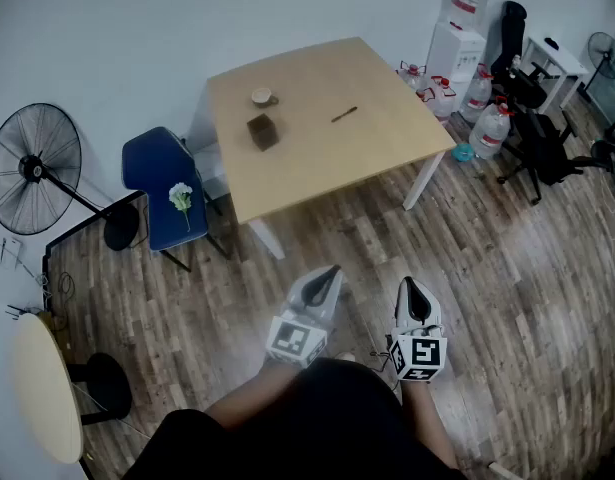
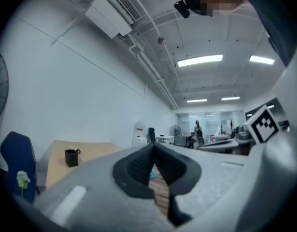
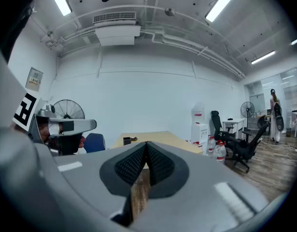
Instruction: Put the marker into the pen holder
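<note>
Left gripper point(image 1: 332, 272) and right gripper point(image 1: 407, 283) were pressed together, empty; marker point(image 1: 344, 115), far beyond the fingers point(image 1: 322, 288) (likely light, stiff, slick), suited a mid-barrel pinch

The counter point(image 1: 327, 158) is pale tan wood. The pen holder point(image 1: 263, 131) is dark brown, the marker point(image 1: 344, 115) dark, the cup point(image 1: 262, 96) cream. The chair point(image 1: 152, 173) is deep blue, and the flower point(image 1: 181, 196) is white on a green stem. The floor point(image 1: 507, 298) shows brown planks streaked light and dark. The fan point(image 1: 32, 168) is black. The left claw point(image 1: 330, 273) and right claw point(image 1: 408, 284) are light grey with black ribbed pads point(image 3: 129, 166). Their cubes point(image 1: 422, 356) carry black-and-white square markers.
</note>
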